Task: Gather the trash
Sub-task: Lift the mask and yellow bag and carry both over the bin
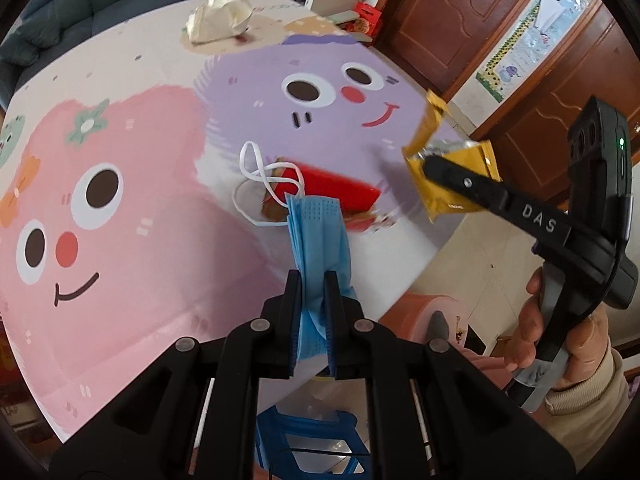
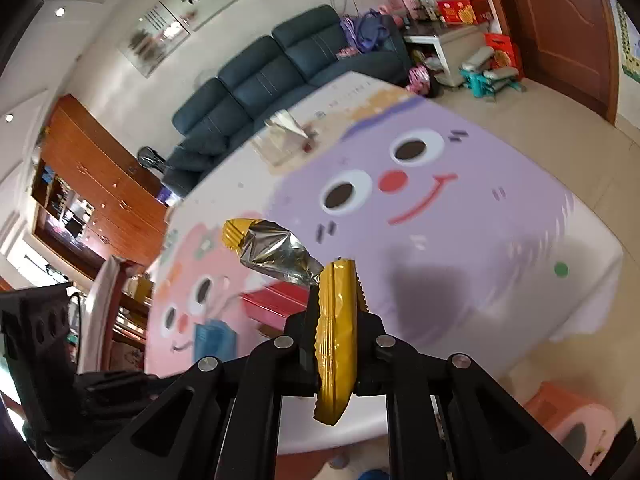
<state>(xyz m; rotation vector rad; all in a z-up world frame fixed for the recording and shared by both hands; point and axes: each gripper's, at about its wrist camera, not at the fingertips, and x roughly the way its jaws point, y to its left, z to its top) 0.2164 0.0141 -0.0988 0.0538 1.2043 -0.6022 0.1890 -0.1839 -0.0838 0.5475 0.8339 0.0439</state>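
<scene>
Overhead, both grippers hang above the table covered by a cartoon-face cloth (image 1: 132, 184), pink and lilac figures printed on it.

Left gripper (image 1: 312, 280): jaws clenched on a pale blue pleated disposable face mask (image 1: 316, 224). Mask hangs forward past the fingertips; its white elastic ear loops (image 1: 256, 168) dangle toward the cloth, over a red flat packet (image 1: 340, 192) lying on the table. Packet is blurred; details unreadable.

Right gripper (image 2: 338, 304): jaws pinched on a crumpled yellow foil snack wrapper (image 2: 336, 336), silver inner side showing at the torn end. Wrapper is clear of the table, held in the air near the table's edge in the left wrist view. A hand (image 1: 560, 344) with a beige sleeve grips the handle.

Far end of table: a crumpled cream-white paper bag (image 1: 220, 20), well apart from both grippers.

Beyond: dark blue-grey sofa (image 2: 280, 76), brown wooden door (image 1: 440, 12), pink plastic stool (image 2: 568, 420) on the floor.
</scene>
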